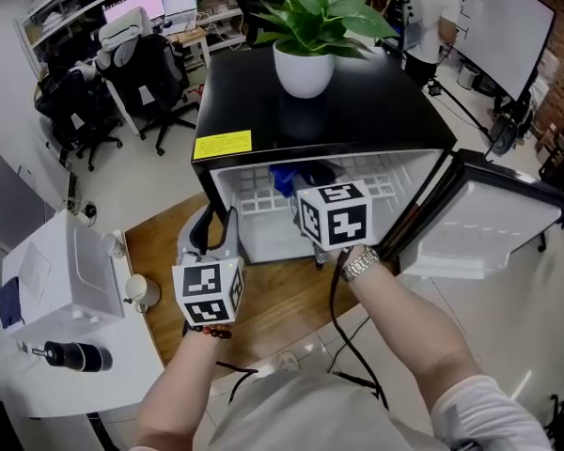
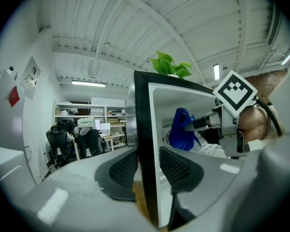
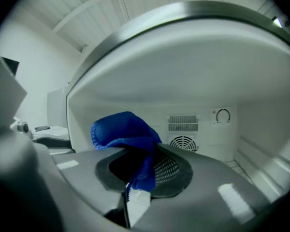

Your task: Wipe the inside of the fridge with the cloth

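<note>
Right gripper [image 3: 135, 178] is pinching the blue cloth [image 3: 128, 132] by a bunched fold. It's inside the fridge [image 1: 320, 111] cavity, short of the rear vent [image 3: 183, 143]. Cloth looks soft, light & limp (it flops over one jaw), so it'll give no resistance. Prob. best gripped mid-wad w/ plenty of fabric ahead of the jaws, so cloth rather than plastic meets the fridge's inside. Left gripper [image 2: 146, 170] is clamped on the left side wall [image 2: 144, 124] at its front edge, apparently to steady the cabinet
</note>
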`<state>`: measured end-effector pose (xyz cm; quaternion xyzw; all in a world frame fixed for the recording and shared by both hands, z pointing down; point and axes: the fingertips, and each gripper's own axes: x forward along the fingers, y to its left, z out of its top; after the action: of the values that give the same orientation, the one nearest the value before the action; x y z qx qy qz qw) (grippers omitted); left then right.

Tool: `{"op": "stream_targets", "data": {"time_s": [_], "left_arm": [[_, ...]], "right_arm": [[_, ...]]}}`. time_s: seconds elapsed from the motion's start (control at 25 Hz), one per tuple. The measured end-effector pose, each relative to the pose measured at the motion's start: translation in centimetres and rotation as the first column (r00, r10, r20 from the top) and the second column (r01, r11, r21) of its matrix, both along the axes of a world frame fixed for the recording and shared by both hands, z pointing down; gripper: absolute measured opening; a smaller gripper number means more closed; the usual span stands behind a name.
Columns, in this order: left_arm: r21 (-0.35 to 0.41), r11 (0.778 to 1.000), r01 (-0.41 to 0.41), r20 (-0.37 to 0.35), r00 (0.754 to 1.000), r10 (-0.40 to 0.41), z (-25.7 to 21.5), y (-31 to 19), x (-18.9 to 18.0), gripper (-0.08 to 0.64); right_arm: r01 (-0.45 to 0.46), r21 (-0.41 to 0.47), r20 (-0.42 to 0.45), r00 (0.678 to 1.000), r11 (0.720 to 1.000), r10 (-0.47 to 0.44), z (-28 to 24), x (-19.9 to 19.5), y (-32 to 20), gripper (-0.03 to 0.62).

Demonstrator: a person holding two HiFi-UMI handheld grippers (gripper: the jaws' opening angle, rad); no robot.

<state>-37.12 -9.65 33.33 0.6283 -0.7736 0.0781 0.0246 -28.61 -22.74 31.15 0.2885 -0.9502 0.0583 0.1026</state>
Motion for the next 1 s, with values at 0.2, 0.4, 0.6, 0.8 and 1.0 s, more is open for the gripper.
{"op": "stream_targets", "data": {"time_s": [0.2,0.4,0.6,0.8,1.0], "left_arm": [[-0.007,1.0,-0.005,0.004,1.0,0.005,0.1,0.1,0.0,0.138],[0.004,1.0,-0.012,0.001,1.0,0.012,-0.2,0.1,0.2,0.138],[0.005,1.0,-0.015,0.008,1.0,0.015,-0.2,0.1,0.1,0.138],[0.011,1.0,-0.018,0.008,1.0,0.018,-0.2,0.1,0.1,0.138],[0.017,1.0,-0.02,0.007,1.0,0.02,-0.3,0.2,0.1,0.138]], "right_arm": [[0.098,-0.054,0.018,0.995,0.994,-0.097,0.8,-3.5,3.6,0.069],[0.146,-0.102,-0.005,0.989,0.984,-0.147,3.3,-5.9,5.6,0.069],[0.132,-0.104,-0.079,0.987,0.986,-0.14,6.3,-6.4,5.3,0.069],[0.092,-0.052,-0.118,0.988,0.994,-0.097,7.2,-5.4,4.3,0.069],[0.05,-0.018,-0.129,0.99,0.999,-0.052,7.2,-3.9,3.4,0.069]]}}
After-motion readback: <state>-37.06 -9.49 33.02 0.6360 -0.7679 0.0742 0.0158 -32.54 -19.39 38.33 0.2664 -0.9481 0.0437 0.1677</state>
